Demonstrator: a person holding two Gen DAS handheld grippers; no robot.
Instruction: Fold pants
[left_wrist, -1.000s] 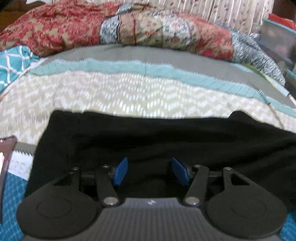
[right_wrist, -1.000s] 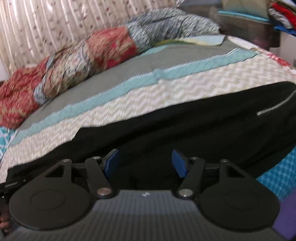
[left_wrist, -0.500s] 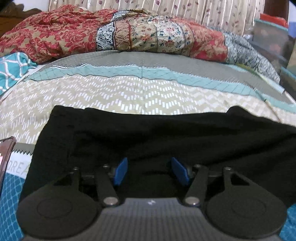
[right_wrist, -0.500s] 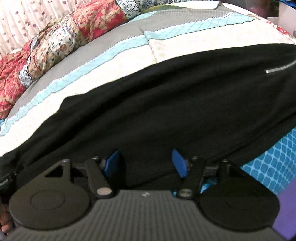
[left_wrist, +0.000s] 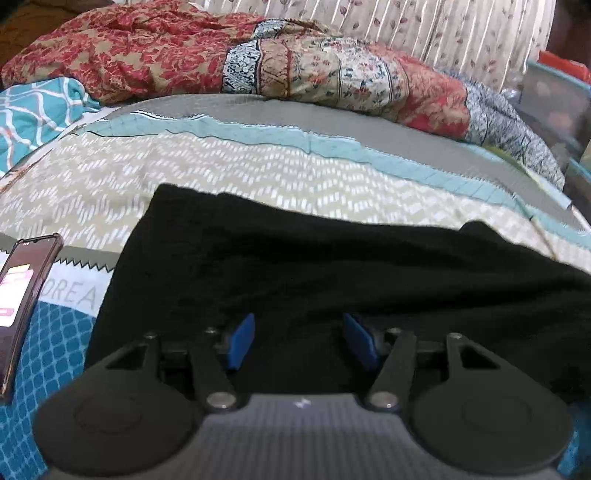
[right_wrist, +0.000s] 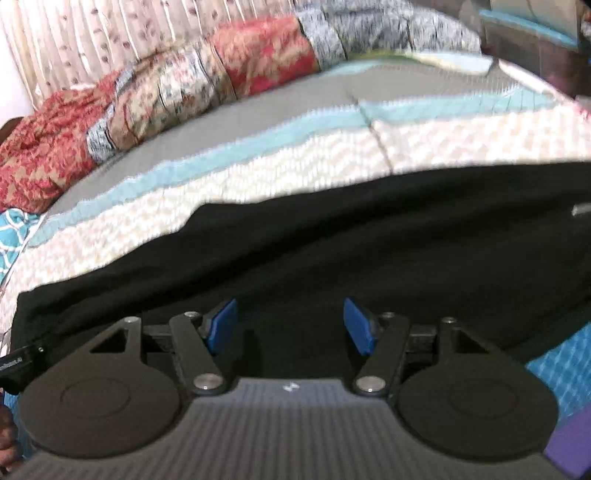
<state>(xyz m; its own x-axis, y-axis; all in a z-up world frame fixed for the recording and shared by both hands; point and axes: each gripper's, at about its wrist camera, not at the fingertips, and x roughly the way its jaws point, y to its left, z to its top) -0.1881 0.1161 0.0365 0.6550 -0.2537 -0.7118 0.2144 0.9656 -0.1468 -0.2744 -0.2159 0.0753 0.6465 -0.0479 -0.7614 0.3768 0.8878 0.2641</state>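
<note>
You have a big bed (left_wrist: 258, 177) in front of you, and the black pants (left_wrist: 332, 273) lie flat and long across its near side, over the zigzag cover. In the right view the pants (right_wrist: 332, 251) stretch far to the side, with a little silver zipper (right_wrist: 581, 209) near the edge of the picture.

Your left gripper (left_wrist: 298, 341) is wide open and holds nothing. It sits low at the near edge of the pants. Your right gripper (right_wrist: 290, 325) is wide open too, with nothing in it, also low at the near edge.

Here is what could go wrong. The cloth is dark and soft, so you may pinch only the top layer, and then the bottom layer stays behind and the fold gets lumpy. You may also grab the bed cover along with the pants and pull it up too. If one side lifts before the other, the pants may twist.

A phone (left_wrist: 26, 291) lies on the bed to the left, close to the pants. If you drag the cloth that way, it may bump or cover the phone.
</note>
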